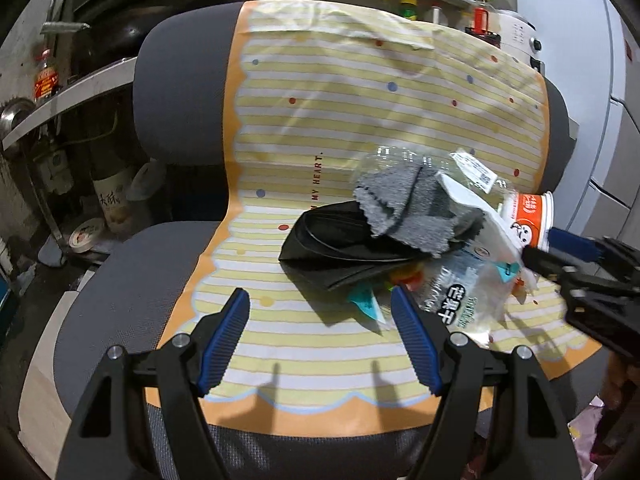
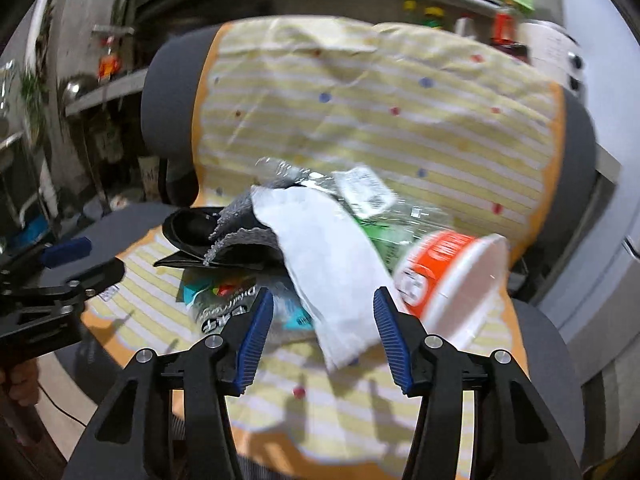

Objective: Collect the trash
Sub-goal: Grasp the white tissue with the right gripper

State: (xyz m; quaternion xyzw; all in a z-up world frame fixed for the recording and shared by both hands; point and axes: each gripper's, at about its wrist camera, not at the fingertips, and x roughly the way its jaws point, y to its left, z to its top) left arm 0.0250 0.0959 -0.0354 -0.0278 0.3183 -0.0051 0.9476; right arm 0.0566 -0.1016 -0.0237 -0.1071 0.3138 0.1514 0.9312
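Judging by the untouched heap, collecting has barely begun: the trash pile [image 1: 432,232] lies at centre right of the left wrist view, on a striped sheet [image 1: 320,120] draped over a grey chair [image 1: 180,96]. A paper cup [image 2: 452,280], white tissue [image 2: 332,272], grey cloth [image 1: 404,208] and black tray [image 1: 340,248] all remain. Left gripper [image 1: 320,312] stands wide and empty; right gripper [image 2: 324,312] stands partly apart, holding nothing. Cluttered shelves [image 1: 72,96] fill the upper left.
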